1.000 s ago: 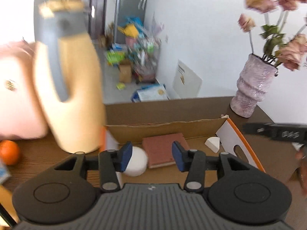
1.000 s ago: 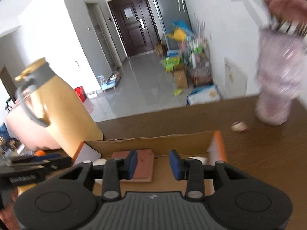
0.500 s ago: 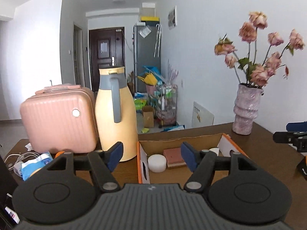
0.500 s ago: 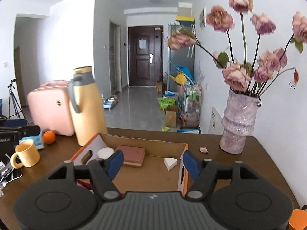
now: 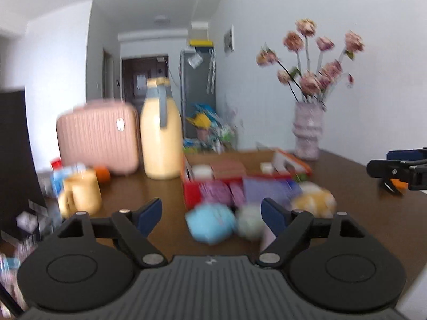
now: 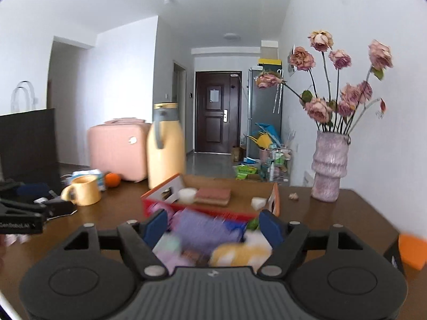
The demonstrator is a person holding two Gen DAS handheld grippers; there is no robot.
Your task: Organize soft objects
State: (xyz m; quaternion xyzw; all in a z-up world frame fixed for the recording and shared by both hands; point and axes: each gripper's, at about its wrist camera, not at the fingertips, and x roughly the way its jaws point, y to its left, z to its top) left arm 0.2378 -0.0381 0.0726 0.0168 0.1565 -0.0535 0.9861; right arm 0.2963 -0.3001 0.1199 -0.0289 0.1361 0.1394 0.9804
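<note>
An open cardboard box holds a white round sponge, a brown sponge and a white wedge. In front of it lies a blurred pile of soft things: a blue plush, a pale green ball, a yellow plush and a purple cloth. My left gripper is open above the blue plush. My right gripper is open above the purple cloth.
A yellow thermos, a pink case, a yellow mug and an orange stand at the left. A vase of dried roses stands at the right. An orange object is at the far right.
Both grippers have pulled back from the box and opened wider. The pile of soft things in front of the box has come into view.
</note>
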